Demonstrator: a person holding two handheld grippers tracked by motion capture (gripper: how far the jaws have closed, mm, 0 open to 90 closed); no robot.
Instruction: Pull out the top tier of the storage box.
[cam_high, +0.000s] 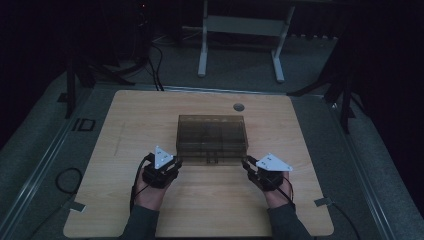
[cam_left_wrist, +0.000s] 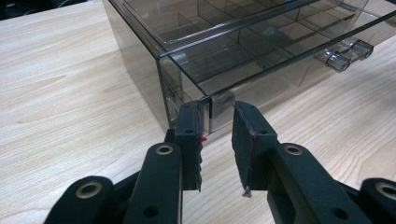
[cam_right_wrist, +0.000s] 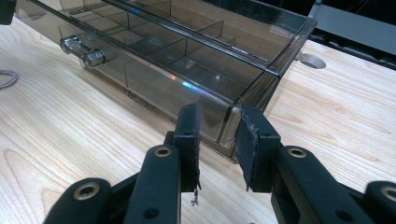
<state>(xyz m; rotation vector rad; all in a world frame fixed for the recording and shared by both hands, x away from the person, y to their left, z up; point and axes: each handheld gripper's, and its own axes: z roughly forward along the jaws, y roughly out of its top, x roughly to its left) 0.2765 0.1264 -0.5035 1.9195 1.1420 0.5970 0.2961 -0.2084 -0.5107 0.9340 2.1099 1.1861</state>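
Gripping the smoky organizer box (cam_high: 212, 139) mid-table: left gripper (cam_left_wrist: 218, 122) and right gripper (cam_right_wrist: 219, 126) each straddle a near corner, jaws narrowly parted around it; box not yet lifted, drawers shut.

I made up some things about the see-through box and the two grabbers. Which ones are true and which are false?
1. The smoky clear box sits on the wooden table. True.
2. The left gripper is at the box's far corner. False: it is at a near front corner.
3. The box has two small knobs on its front. True.
4. The right gripper holds a red ball. False: its jaws straddle the box's corner edge.
5. The box has dividers inside. True.
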